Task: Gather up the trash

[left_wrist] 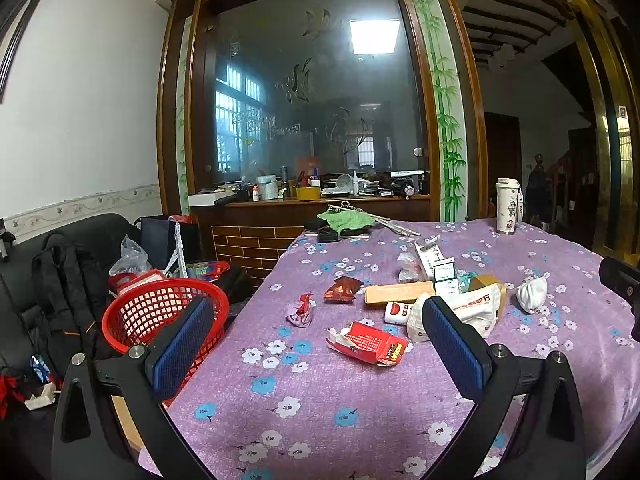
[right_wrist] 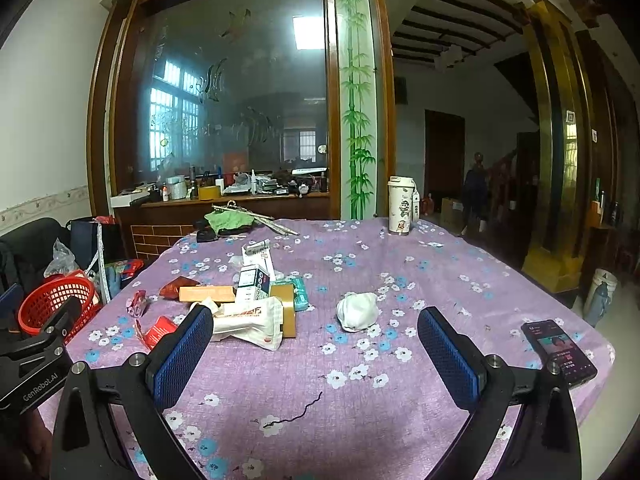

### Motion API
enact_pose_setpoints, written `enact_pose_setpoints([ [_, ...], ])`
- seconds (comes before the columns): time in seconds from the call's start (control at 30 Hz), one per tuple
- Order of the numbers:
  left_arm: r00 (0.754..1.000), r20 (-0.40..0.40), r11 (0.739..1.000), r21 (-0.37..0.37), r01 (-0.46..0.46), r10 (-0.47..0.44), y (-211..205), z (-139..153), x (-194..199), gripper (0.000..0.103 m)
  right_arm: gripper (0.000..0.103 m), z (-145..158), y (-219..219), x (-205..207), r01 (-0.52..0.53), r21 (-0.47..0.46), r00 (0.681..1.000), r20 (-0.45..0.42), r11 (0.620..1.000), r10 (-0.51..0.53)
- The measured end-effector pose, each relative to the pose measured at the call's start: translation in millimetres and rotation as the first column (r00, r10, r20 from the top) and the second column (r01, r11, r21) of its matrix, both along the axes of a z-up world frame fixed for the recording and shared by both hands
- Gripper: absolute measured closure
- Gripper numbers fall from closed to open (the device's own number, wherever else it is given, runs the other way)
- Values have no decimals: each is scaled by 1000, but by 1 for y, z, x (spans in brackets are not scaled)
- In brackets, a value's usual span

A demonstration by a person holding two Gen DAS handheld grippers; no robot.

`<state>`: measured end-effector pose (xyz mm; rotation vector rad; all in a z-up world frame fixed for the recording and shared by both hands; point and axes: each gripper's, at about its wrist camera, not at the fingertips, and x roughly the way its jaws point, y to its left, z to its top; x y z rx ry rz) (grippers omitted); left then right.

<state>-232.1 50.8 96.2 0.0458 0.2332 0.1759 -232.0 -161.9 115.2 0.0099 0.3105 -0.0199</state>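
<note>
Fingers spread on our left gripper (left_wrist: 316, 356) and right gripper (right_wrist: 316, 354), we face scattered wrappers; red mesh plastic basket (left_wrist: 160, 308) waits left for trash.

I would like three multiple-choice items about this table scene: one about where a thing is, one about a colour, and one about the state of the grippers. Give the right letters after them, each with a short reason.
1. Where is the red basket?
A. in the middle of the table
B. beside the table's left edge, off the cloth
C. behind the white tumbler

2. What colour is the crumpled wad lying alone to the right of the trash pile?
A. white
B. green
C. black

3. How are the two grippers?
A. both shut on trash
B. left shut on a box, right open
C. both open and holding nothing

Answers:
1 B: the basket sits left of the purple tablecloth, beyond its edge.
2 A: the wad is white in both views.
3 C: the left gripper and right gripper each show their blue pads wide apart with only cloth and litter beyond.
</note>
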Motion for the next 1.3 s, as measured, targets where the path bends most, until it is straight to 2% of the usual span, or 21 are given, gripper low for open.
enact_pose_setpoints([
  [0.5,1000,-28,1000,7,4,-3,3,-6,8,0,0,-7,0,8,-1,6,1000,-30,1000,1],
  [0.77,998,-66,1000,11,6,-5,1,-11,19,0,0,-14,-1,16,-2,10,998,-64,1000,2],
  [0.9,993,-114,1000,16,22,-20,1,-12,31,0,0,-17,-4,26,-11,10,995,-97,1000,12],
  [1.0,979,-194,998,-34,56,-62,10,-12,48,0,0,-19,-11,40,-54,31,987,-151,998,58],
  [1.1,963,-260,995,-92,49,-71,22,-15,64,0,0,-20,-22,51,-74,58,978,-190,996,84],
  [1.23,933,-349,988,-154,31,-84,39,-23,87,0,0,-26,-29,64,-78,78,967,-235,994,94],
  [1.3,910,-397,982,-184,47,-118,40,-27,100,0,0,-30,-30,74,-105,99,954,-270,989,129],
])
